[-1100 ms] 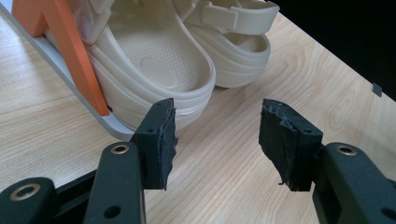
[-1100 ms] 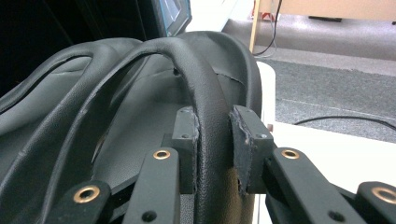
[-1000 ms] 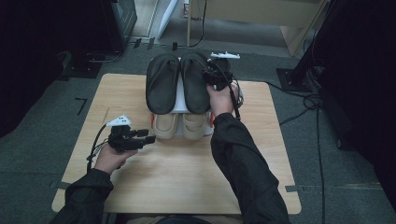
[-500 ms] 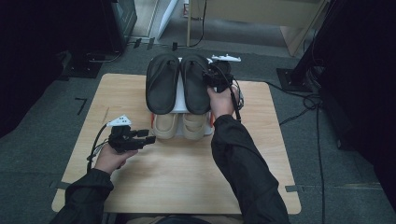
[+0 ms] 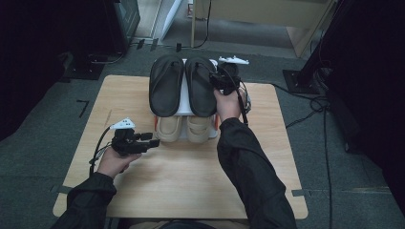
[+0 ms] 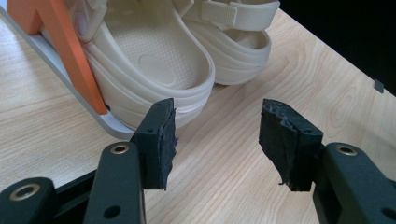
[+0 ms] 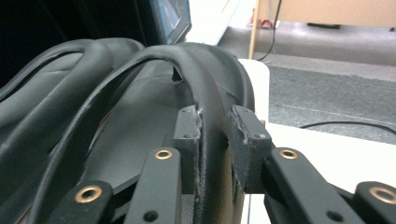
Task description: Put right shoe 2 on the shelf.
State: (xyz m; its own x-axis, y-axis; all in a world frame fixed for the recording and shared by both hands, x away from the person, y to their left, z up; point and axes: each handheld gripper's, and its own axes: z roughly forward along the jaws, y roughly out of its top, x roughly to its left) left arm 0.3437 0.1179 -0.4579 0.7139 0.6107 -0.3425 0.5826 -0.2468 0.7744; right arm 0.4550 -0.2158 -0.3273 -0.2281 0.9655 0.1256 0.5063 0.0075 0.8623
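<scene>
black and rubbery, two sandals (image 5: pixel 184 86) lie side by side on the top shelf of a small shoe rack (image 6: pixel 60 65) at the far middle of the wooden table (image 5: pixel 191 176). two cream clogs (image 5: pixel 185 129) sit on the shelf below, heels toward the person.

the right gripper (image 5: pixel 220 80) has just been closing, and now its jaws pinch the strap (image 7: pixel 212 121) of the right sandal. the pads press on both sides of the strap, so the gap is narrow.

the left gripper (image 5: pixel 152 140) rests in the hand above the table, just beside the left clog (image 6: pixel 154 60). its jaws stand wide apart with nothing between them and touch nothing.

it looks like the step is grabbing the sandal to take it off the rack. next, the right hand likely needs to lift up gently and keep its squeeze, so the strap does not slip out and the other sandal does not get knocked.
</scene>
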